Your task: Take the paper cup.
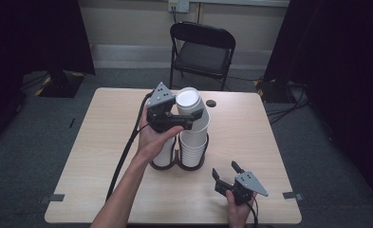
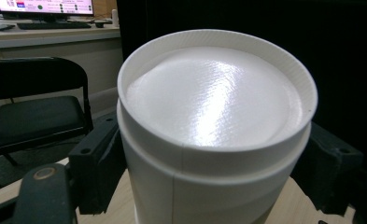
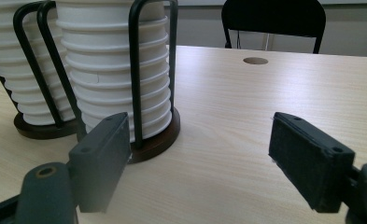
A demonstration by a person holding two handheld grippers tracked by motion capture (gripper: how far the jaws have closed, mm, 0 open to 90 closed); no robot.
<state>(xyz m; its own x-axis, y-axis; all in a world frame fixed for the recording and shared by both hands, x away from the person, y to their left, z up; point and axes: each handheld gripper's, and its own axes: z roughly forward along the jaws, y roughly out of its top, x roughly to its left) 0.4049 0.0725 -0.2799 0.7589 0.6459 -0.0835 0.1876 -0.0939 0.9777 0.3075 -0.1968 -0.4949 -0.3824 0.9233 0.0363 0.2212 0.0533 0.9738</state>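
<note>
- My left gripper has its jaws clamped on an upside-down white paper cup, held above the right-hand stack in the black wire holder.
- My right gripper sits low over the desk, near its front right corner, jaws wide, nothing between them.

left hand-held gripper: clamped on white cup above cup stack | right hand-held gripper: jaws apart, near table front edge
</note>
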